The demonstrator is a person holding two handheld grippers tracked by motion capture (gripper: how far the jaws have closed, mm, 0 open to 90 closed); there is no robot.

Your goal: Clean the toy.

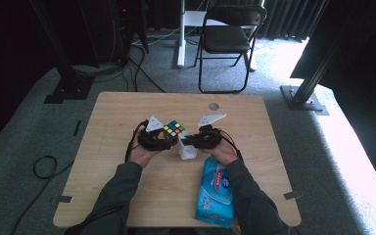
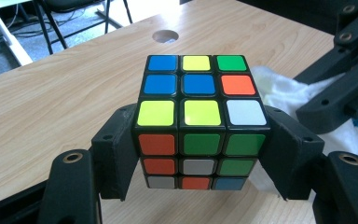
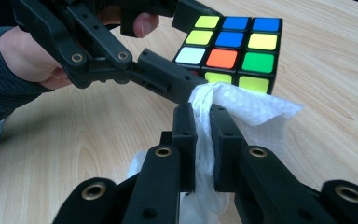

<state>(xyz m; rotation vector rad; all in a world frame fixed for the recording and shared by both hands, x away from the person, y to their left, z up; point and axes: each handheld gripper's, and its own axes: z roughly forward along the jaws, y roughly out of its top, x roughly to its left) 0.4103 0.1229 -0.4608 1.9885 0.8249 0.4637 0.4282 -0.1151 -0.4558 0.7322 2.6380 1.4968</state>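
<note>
My left gripper (image 2: pixel 200 154) clamps the cube (image 2: pixel 200 119) just above the table (image 2: pixel 51 102); my right gripper (image 3: pixel 203 123) pinches the wipe (image 3: pixel 242 105), touching the cube's side. The wiping looks barely begun, with most faces left.

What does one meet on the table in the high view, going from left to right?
Left gripper → multicoloured puzzle cube → white crumpled wipe → right gripper body → blue plastic pack of wet wipes.
</note>
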